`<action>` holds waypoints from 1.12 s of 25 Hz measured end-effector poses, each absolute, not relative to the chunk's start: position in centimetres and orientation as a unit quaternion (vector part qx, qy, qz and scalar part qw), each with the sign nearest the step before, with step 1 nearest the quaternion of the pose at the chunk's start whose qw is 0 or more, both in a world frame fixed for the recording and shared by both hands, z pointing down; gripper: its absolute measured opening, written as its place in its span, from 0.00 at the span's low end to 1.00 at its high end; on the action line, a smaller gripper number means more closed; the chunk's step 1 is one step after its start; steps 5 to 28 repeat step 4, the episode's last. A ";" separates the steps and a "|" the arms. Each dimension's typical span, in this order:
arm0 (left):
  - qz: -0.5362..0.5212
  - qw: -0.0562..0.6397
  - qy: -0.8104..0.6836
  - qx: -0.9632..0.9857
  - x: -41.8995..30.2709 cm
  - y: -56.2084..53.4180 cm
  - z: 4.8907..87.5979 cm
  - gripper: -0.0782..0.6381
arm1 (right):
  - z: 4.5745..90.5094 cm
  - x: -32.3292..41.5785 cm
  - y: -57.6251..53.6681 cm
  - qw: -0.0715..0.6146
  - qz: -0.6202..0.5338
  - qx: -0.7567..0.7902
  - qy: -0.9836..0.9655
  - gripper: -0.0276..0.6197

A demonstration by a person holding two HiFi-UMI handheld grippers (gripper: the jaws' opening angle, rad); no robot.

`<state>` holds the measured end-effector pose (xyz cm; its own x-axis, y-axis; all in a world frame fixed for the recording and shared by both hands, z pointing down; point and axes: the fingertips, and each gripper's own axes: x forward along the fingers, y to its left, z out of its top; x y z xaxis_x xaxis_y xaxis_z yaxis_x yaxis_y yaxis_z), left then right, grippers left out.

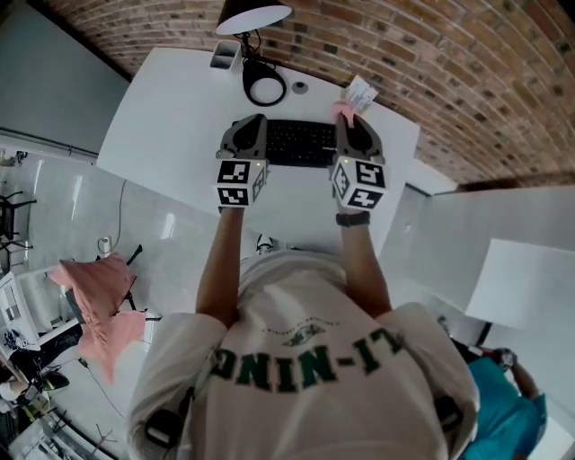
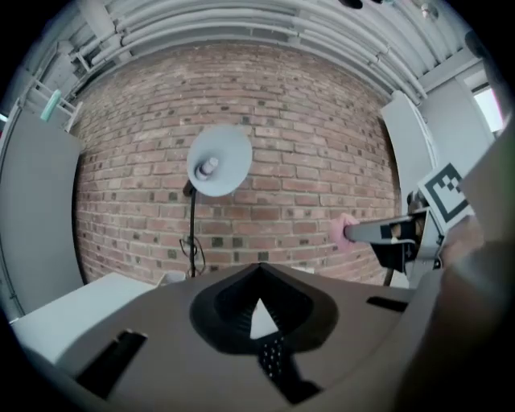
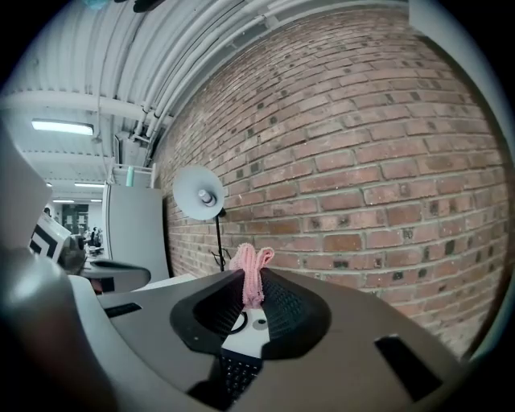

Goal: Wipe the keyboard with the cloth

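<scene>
Left claw [image 2: 259, 269]: pressed together at the tips with nothing between them, held over the left end of the keyboard [image 1: 299, 142] and pointed toward the brick wall [image 2: 306, 121].
Right claw [image 3: 253, 291]: pinched on the pink cloth [image 3: 251, 273], held over the right end of the keyboard and level with the left claw.
Cloth: a narrow fold was caught between the right claw's tips, and a small bunch stood out past them. In the head view it sat at the keyboard's far right corner. Whether it touched the keys could not be told.
Keyboard: black, and it lay flat on the white table [image 1: 171, 108], square to the person, between the two claws. Part of its keys showed under each claw in both gripper views.
Lamp [image 1: 254, 13]: a white shade on a thin black stem at the table's far edge, with its ring-shaped base [image 1: 265, 87] just behind the keyboard.
Other items: a small container [image 1: 225, 56] stood left of the lamp stem. A white packet [image 1: 361, 92] lay at the far right of the table, just beyond the cloth.
Person: both forearms reached forward from a white shirt, one claw in each hand.
</scene>
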<state>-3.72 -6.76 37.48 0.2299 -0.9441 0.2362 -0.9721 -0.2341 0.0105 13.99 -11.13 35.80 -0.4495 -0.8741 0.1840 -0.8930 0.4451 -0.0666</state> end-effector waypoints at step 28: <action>0.131 0.160 -0.615 0.761 -3.5 -5.6 44.7 0.10 | 39.8 15.7 -11.8 0.083 0.097 0.531 -0.837 0.13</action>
